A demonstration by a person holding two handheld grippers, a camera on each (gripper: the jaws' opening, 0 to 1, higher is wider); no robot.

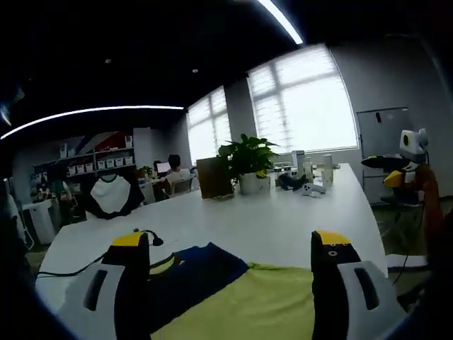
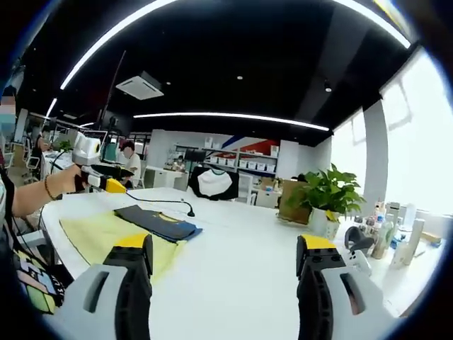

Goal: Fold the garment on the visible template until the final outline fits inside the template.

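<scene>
Left gripper view: the left gripper (image 1: 232, 265) holds its jaws wide apart with nothing between them, poised just above the garment (image 1: 212, 280), a navy and yellow top lying flat on the yellow-green template (image 1: 262, 301) at the near edge of the white table (image 1: 269, 219). Beyond sit a potted plant (image 1: 248, 159) and some bottles. In the right gripper view, the right gripper (image 2: 223, 273) is likewise spread and empty, set well back from the garment (image 2: 157, 222), which lies folded small on the template (image 2: 99, 234) off to that view's left. The left gripper (image 2: 95, 180) hovers beyond it in a person's hand (image 2: 64, 180). The cloth looks light, limp and prone to sliding and wrinkling; I would pinch it at a corner or hem edge, thin and low, rather than mid-panel.
</scene>
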